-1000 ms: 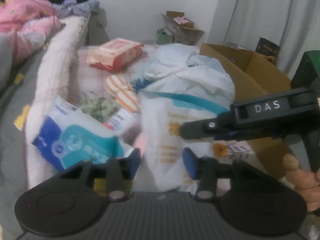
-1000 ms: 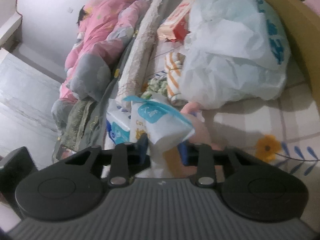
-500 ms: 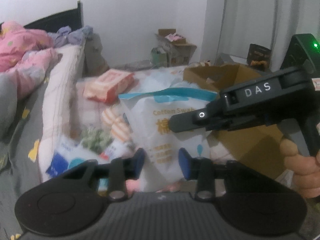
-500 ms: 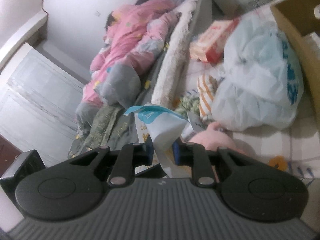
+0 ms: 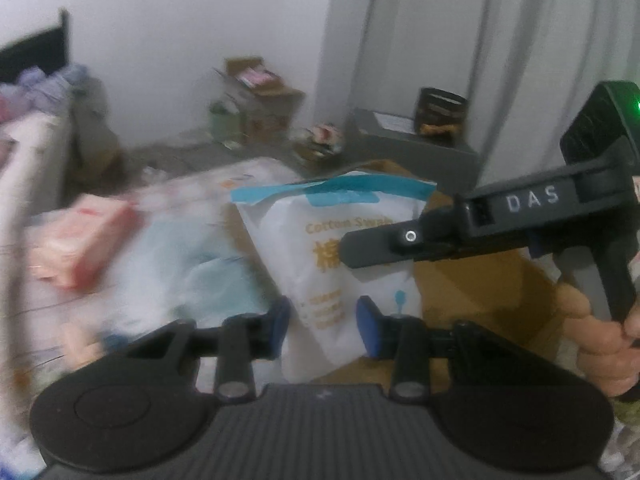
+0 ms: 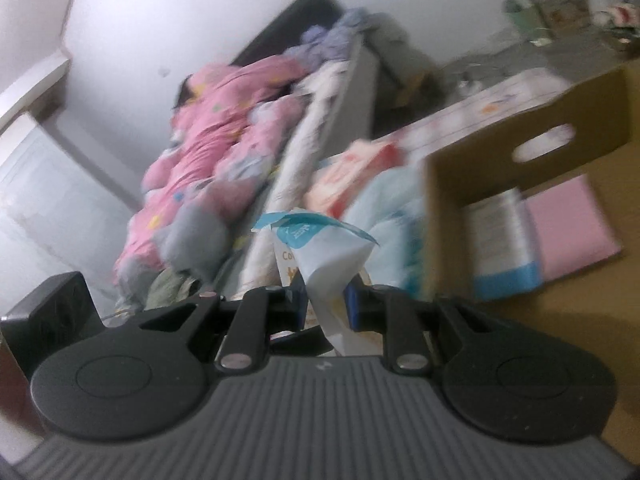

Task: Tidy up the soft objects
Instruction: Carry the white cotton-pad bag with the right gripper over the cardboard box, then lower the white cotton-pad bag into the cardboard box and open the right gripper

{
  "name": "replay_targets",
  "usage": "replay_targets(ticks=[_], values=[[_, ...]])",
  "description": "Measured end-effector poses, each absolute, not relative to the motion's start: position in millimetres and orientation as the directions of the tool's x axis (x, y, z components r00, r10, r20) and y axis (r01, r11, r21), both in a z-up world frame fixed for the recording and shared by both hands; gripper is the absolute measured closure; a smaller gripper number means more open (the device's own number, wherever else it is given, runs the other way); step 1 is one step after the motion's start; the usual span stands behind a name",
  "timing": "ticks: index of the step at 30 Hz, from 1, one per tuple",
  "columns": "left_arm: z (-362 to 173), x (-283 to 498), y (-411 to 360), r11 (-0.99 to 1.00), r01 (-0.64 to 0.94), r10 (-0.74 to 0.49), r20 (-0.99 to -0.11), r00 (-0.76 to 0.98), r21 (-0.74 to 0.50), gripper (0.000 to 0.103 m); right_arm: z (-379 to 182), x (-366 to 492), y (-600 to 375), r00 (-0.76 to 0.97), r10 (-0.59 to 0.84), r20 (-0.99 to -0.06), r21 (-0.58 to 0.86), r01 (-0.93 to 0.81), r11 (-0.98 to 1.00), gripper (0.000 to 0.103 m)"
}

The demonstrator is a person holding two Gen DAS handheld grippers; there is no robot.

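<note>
A white cotton swab bag (image 5: 332,248) with a teal top strip hangs in the air between both grippers. My left gripper (image 5: 323,322) has its blue pads closed on the bag's lower part. My right gripper (image 5: 360,248) reaches in from the right, held by a hand (image 5: 596,344), and pinches the bag's side. In the right wrist view the right gripper (image 6: 325,300) is shut on the bag (image 6: 320,252), which crumples between the pads. The open cardboard box (image 6: 500,168) stands just right of the bag.
The box holds a pink flat pack (image 6: 568,220) and a white-and-blue package (image 6: 504,248). On the bed lie a pale blue plastic bag (image 5: 200,256), an orange tissue pack (image 5: 84,244) and pink bedding (image 6: 216,148). Boxes (image 5: 256,100) and a grey cabinet (image 5: 408,144) stand by the wall.
Both grippers have risen with the cotton swab bag and swung right toward the cardboard box. The right gripper closed tighter on the bag; the bed items have dropped away to the left.
</note>
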State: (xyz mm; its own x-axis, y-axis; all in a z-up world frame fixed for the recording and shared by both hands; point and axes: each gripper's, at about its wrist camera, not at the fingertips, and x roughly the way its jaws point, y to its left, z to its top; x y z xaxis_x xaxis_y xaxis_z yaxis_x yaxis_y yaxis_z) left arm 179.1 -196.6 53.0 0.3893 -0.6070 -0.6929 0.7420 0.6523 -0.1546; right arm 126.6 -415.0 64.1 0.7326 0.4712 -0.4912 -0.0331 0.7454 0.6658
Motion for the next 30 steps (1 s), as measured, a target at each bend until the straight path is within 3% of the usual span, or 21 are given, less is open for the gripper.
replay_targets(ticks=[14,26,30], values=[[-2.0,255.2,-363.8,0.611,0.767,-0.533,-0.819,0.212,-0.199,0.068,16.4,191.0,-571.4,0.637,0.371,-0.675,0.596,0.175,0.784,0.086],[-58.4,280.5,-428.0,0.634,0.740,-0.471,-0.871,0.137,-0.226,0.067,-24.0,249.6,-609.0,0.517,0.191,-0.834,0.327,0.186,0.926,0.085],[-60.5,281.5,-431.6,0.635,0.742,-0.460,-0.877,0.139,-0.215,0.067,-23.3,256.9,-597.9,0.499,0.154,-0.853,0.256,0.143,0.956,0.079]])
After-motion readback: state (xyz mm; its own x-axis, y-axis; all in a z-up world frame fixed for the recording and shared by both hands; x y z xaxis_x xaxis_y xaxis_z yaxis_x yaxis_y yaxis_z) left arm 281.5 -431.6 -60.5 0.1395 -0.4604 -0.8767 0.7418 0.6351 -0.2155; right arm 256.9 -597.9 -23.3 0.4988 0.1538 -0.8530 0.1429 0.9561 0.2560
